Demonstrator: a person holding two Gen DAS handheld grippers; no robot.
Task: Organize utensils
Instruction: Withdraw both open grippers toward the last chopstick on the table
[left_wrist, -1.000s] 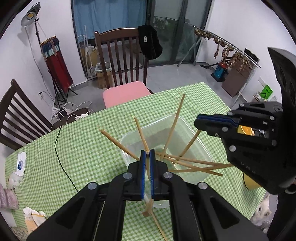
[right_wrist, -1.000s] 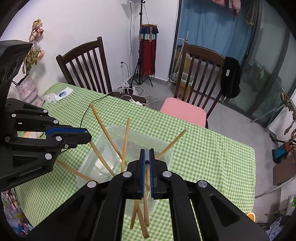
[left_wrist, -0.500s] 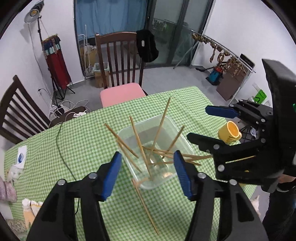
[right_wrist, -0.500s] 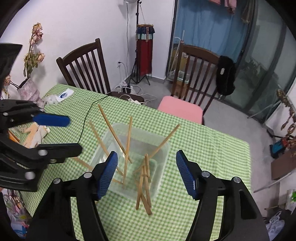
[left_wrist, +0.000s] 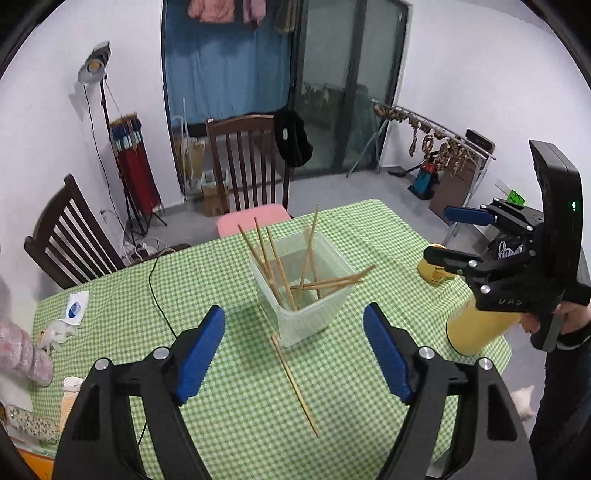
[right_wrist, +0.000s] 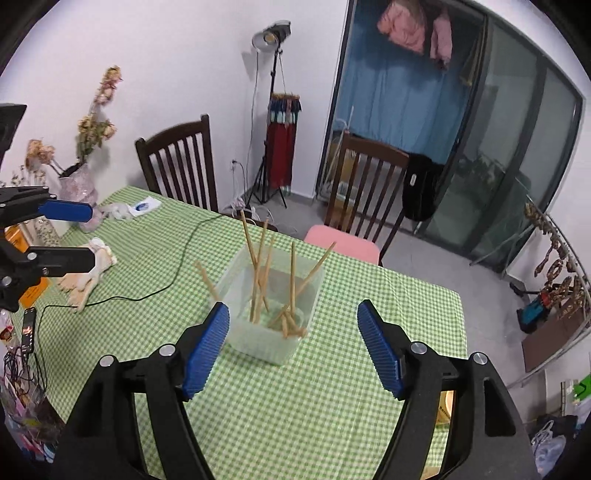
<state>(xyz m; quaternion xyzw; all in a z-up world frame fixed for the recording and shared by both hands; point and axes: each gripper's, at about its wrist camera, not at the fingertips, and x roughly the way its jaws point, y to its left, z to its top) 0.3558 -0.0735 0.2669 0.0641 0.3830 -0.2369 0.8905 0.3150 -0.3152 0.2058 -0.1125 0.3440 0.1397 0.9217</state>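
A clear plastic tub (left_wrist: 312, 321) stands mid-table with several wooden chopsticks (left_wrist: 280, 269) leaning in it; it also shows in the right wrist view (right_wrist: 258, 343). A pair of chopsticks (left_wrist: 293, 380) lies on the cloth in front of the tub. My left gripper (left_wrist: 293, 350) is open and empty, above and short of the tub. My right gripper (right_wrist: 291, 347) is open and empty, also back from the tub; it shows at the right of the left wrist view (left_wrist: 454, 236).
A green checked cloth (left_wrist: 229, 406) covers the table. A yellow mug (left_wrist: 434, 267) and a yellow cylinder (left_wrist: 476, 328) stand at the right edge. A black cable (right_wrist: 147, 291), a vase (right_wrist: 79, 188) and small items lie at the left. Two wooden chairs (left_wrist: 255, 162) stand behind.
Both grippers opened and let go of chopsticks into the tub, then pulled up and back. The tub now looks smaller and farther away in both views.
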